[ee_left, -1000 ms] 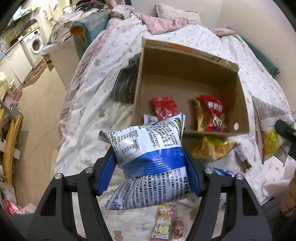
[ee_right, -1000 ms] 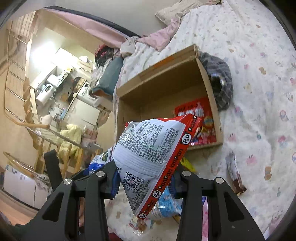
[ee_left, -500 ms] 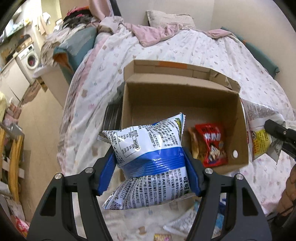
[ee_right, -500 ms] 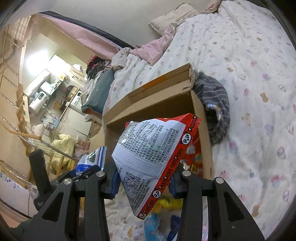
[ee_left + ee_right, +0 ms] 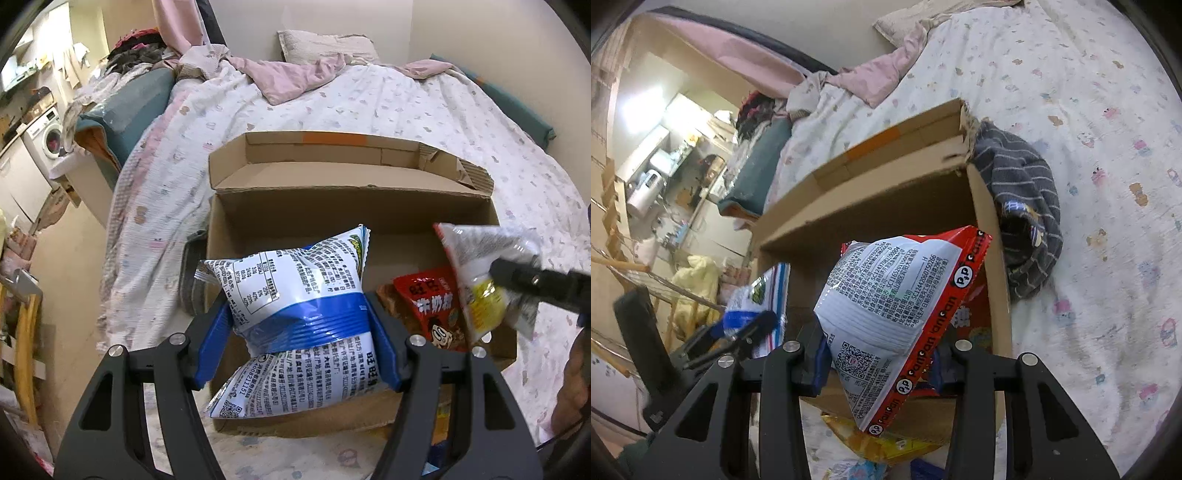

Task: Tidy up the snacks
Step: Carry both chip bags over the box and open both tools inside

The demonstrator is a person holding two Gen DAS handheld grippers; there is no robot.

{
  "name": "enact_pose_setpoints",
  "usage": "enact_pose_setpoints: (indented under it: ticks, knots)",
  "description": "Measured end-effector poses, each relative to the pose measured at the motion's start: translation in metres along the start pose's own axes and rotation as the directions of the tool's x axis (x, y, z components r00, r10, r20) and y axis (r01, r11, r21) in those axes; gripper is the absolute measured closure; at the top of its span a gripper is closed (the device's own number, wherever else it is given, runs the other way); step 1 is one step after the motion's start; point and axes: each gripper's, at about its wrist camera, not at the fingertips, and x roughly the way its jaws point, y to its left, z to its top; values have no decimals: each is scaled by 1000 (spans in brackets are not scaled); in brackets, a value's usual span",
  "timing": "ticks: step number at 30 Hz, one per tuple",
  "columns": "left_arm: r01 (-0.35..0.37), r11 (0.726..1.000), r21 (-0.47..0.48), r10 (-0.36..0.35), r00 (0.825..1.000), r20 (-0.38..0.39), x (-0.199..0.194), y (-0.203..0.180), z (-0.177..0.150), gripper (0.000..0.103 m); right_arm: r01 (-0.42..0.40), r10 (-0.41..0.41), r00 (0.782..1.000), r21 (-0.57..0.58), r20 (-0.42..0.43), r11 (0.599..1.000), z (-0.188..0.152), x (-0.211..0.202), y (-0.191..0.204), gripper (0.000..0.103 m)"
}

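Note:
An open cardboard box (image 5: 351,206) (image 5: 879,199) lies on the bed. My left gripper (image 5: 299,339) is shut on a puffy white-and-blue snack bag (image 5: 291,295), held over the box's near left part. My right gripper (image 5: 882,363) is shut on a white-and-red snack bag (image 5: 897,306), hanging over the box's near edge. In the left wrist view that bag (image 5: 484,269) and the right gripper's dark finger show at the right. In the right wrist view the blue bag (image 5: 761,306) shows at the left. A red snack packet (image 5: 432,306) lies inside the box.
A dark striped cloth (image 5: 1023,210) lies against the box's side. A yellow packet (image 5: 882,446) and other wrappers lie on the floral bedspread (image 5: 369,107) before the box. Pink blanket and pillow (image 5: 325,44) are at the bed's head; a washing machine (image 5: 46,138) stands far left.
Both grippers have carried their bags forward toward and over the box, which now looms larger. The loose packets in front of the box have slipped below the left view.

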Motion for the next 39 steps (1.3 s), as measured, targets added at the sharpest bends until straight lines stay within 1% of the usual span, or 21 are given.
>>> enact_pose_setpoints:
  ticks: [2, 5, 8, 9, 10, 13, 15, 22, 26, 27, 28, 29, 30, 31, 34, 39]
  knots:
    - [19, 1000, -9, -19, 1000, -15, 4, 1, 0, 38, 2, -2, 1000, -1, -18, 1000, -3, 6, 0, 60]
    - [29, 999, -37, -30, 999, -43, 11, 4, -1, 36, 9, -9, 999, -10, -45, 1000, -8, 14, 1, 60]
    - [34, 999, -40, -36, 998, -55, 14, 4, -2, 35, 12, -13, 998, -26, -56, 1000, -9, 18, 5, 60]
    - [34, 999, -37, -36, 998, -56, 14, 3, -2, 30, 13, -14, 998, -29, -58, 1000, -9, 18, 6, 60]
    - [32, 999, -32, -34, 998, -58, 14, 3, -2, 21, 15, -16, 998, -30, -57, 999, -9, 18, 6, 60]
    - [52, 998, -44, -55, 997, -59, 14, 3, -2, 11, 13, -14, 998, -17, -54, 1000, -9, 16, 4, 60]
    - [60, 997, -56, -64, 995, -70, 16, 4, -2, 10, 10, -10, 998, -6, -57, 1000, -7, 18, 1, 60]
    - [47, 997, -63, -52, 996, -74, 15, 7, -3, 10, 0, 0, 999, 9, -54, 1000, -5, 17, -3, 57]
    - [46, 997, -55, -49, 997, -64, 12, 7, -5, 10, -21, 24, 996, 37, -83, 999, -7, 22, -6, 56]
    - [42, 998, -51, -45, 997, -59, 11, 7, -5, 10, -13, 16, 996, 34, -85, 999, -7, 22, -6, 52]
    - [42, 998, -51, -45, 997, -57, 10, 7, -4, 10, -4, 6, 997, 28, -82, 1000, -7, 22, -5, 42]
    - [45, 998, -52, -48, 997, -53, 9, 7, -4, 10, -2, 4, 997, 26, -78, 1000, -7, 20, -4, 36]
    - [45, 998, -54, -48, 998, -50, 8, 7, -4, 10, -2, 3, 998, 23, -60, 1000, -6, 17, -3, 26]
    - [46, 997, -56, -48, 998, -49, 8, 8, -3, 10, 1, 0, 999, 18, -43, 1000, -5, 14, -2, 22]
    - [46, 997, -57, -48, 998, -42, 6, 9, -3, 10, 28, -28, 1000, -17, 12, 999, -3, 3, 3, 22]
    - [38, 997, -60, -40, 998, -44, 5, 10, -4, 10, 51, -49, 997, -26, 64, 998, 1, -8, 3, 22]
